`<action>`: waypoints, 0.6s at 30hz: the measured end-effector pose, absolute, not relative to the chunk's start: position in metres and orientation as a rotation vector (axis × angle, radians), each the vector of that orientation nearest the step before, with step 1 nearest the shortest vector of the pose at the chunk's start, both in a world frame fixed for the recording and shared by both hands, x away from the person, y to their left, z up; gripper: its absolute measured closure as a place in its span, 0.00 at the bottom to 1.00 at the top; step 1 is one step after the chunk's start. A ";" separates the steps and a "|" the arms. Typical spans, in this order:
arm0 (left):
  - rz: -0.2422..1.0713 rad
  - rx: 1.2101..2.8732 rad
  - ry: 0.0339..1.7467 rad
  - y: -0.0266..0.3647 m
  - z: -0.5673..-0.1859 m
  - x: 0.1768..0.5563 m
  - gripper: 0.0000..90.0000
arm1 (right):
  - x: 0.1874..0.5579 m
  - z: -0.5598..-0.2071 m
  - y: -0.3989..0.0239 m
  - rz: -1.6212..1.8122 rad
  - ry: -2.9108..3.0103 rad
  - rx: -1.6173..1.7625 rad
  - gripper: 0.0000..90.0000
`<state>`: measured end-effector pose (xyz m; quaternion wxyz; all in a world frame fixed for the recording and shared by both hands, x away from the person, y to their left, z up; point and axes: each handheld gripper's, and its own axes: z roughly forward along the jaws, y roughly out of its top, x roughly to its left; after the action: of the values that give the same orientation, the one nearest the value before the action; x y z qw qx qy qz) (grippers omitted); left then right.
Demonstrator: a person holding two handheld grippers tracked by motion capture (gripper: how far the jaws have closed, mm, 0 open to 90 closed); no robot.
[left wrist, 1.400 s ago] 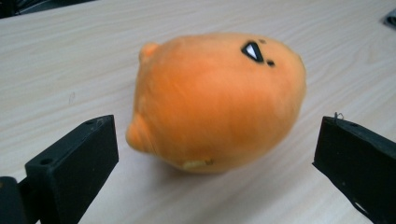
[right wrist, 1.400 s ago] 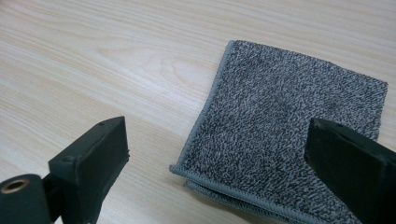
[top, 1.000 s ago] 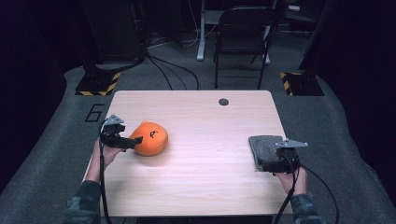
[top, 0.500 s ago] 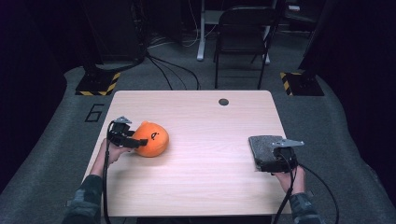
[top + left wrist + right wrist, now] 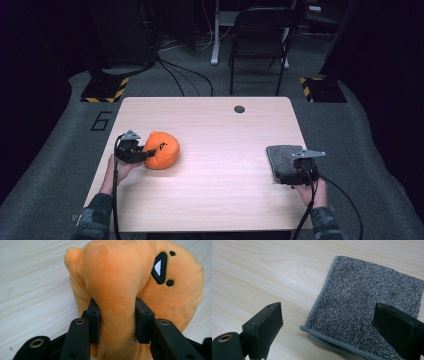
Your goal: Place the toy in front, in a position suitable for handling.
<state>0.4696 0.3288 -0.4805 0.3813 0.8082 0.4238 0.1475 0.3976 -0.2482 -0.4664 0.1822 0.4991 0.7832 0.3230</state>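
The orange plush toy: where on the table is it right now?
In the high view, the orange plush toy lies at the table's left side, pinched by the left gripper.

You are working at a pale wood-grain counter with rounded corners. An orange plush toy with a black stitched mark lies on it near the left edge. A folded grey towel lies flat on it near the right edge, well apart from the toy. A small dark round cap sits in the counter's far side.
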 end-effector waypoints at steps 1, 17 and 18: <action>0.386 2.064 1.072 0.328 -0.480 0.469 0.73 | 0.398 -0.467 -0.248 0.913 2.203 1.419 0.10; 0.391 1.865 0.962 0.336 -0.457 0.438 0.79 | 0.399 -0.468 -0.255 0.908 2.201 1.415 0.11; 0.405 1.859 0.955 0.335 -0.453 0.436 0.79 | 0.399 -0.467 -0.255 0.902 2.200 1.420 0.11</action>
<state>0.4358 0.3347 -0.4525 0.4850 0.7637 0.3923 0.1663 0.3987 -0.2551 -0.4674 0.1852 0.5038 0.7807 0.3200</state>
